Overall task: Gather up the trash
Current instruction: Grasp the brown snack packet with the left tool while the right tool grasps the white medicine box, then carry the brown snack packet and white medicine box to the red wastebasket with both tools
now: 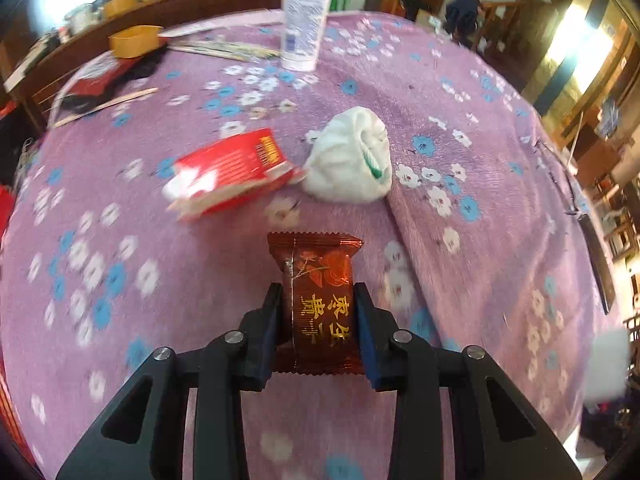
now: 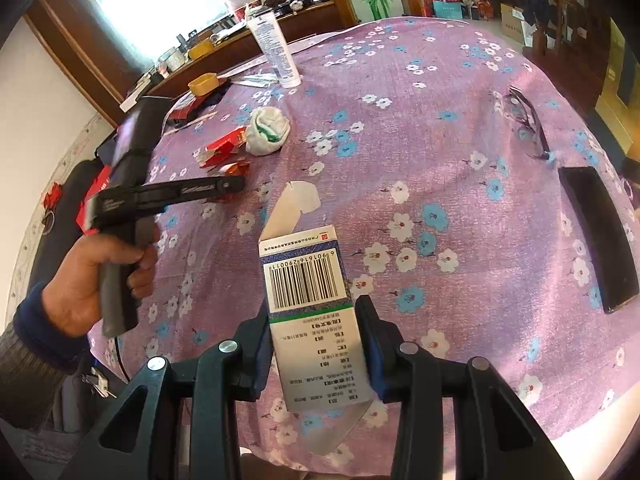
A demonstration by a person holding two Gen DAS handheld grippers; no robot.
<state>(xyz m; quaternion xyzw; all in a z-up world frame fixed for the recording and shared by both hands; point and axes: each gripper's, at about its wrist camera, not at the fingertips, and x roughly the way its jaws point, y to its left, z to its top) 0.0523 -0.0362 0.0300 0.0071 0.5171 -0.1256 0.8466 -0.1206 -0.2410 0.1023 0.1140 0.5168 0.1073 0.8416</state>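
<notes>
The left claw [image 1: 316,292] was seen clamped on a brown snack wrapper [image 1: 318,300], its pads pressed against the packet's two long sides, so that the long axis ran straight out along the fingers. Gold Chinese characters were printed on the wrapper, but they could not be read with confidence. Beyond it, ahead and slightly to the left, a crushed red packet [image 1: 232,172] lay on the desk [image 1: 480,160], touching a balled white cloth [image 1: 352,160] to its right; the yellow print on the red packet was too blurred to be read. That piece lay nearest to the left claw, so it was judged the left hand's likely next pick once the wrapper was dropped off. The right claw [image 2: 314,312] was closed on a flattened white carton [image 2: 312,304], held lengthwise, with a barcode on it whose digits looked like 6901616290011, though they were small, above small Chinese text. A white tube [image 2: 276,50] stood upright at the far edge
</notes>
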